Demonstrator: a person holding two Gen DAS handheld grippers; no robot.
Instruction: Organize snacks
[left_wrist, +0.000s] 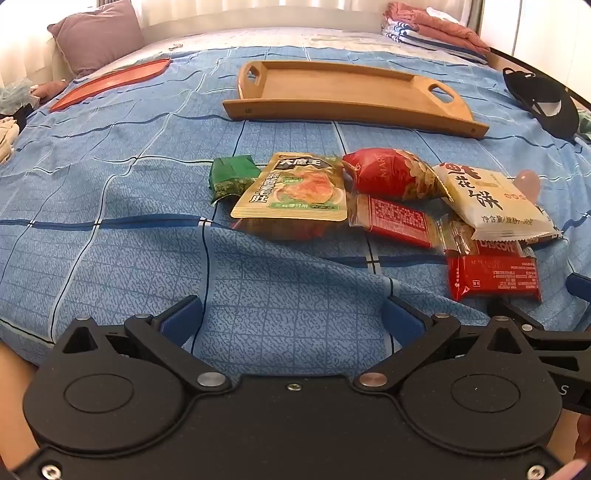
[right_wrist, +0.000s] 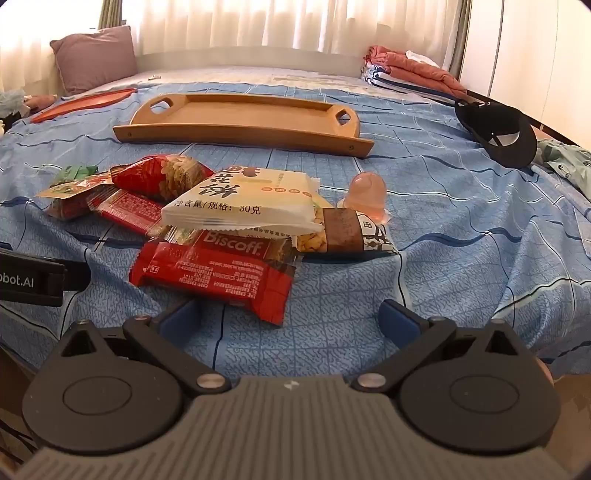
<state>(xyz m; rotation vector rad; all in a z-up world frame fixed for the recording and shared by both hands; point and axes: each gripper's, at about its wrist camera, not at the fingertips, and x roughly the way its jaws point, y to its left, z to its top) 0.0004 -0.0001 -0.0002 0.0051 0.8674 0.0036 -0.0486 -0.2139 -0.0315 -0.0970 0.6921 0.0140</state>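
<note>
Snacks (right_wrist: 221, 229) lay in a loose, overlapping heap on the bed (right_wrist: 461, 258), just short of the empty wooden tray (right_wrist: 243, 122) that stood farther back. All looked light and soft: thin film packets that would crinkle, slide on one another and give little to press against. The white packet (right_wrist: 240, 205) sat on top of the heap, puffed with air, so it was likely best taken first and by its crimped end seam, not across the belly, where whatever is inside could crush. The Biscoff bar (right_wrist: 218, 273) lay nearest the right gripper (right_wrist: 291, 317), flat and stiffer, its edge free on the sheet. The pink jelly cup (right_wrist: 367, 195) at the heap's far right looked smooth and rounded, probably slippery, and wanted a hold low across its body. From the left view the green packet (left_wrist: 231, 177) lay apart at the heap's left edge, an easy single pick for the left gripper (left_wrist: 293, 321). Both pairs of fingers stood wide apart over bare sheet, holding nothing. Whether more packets hid underneath could not be told.
</note>
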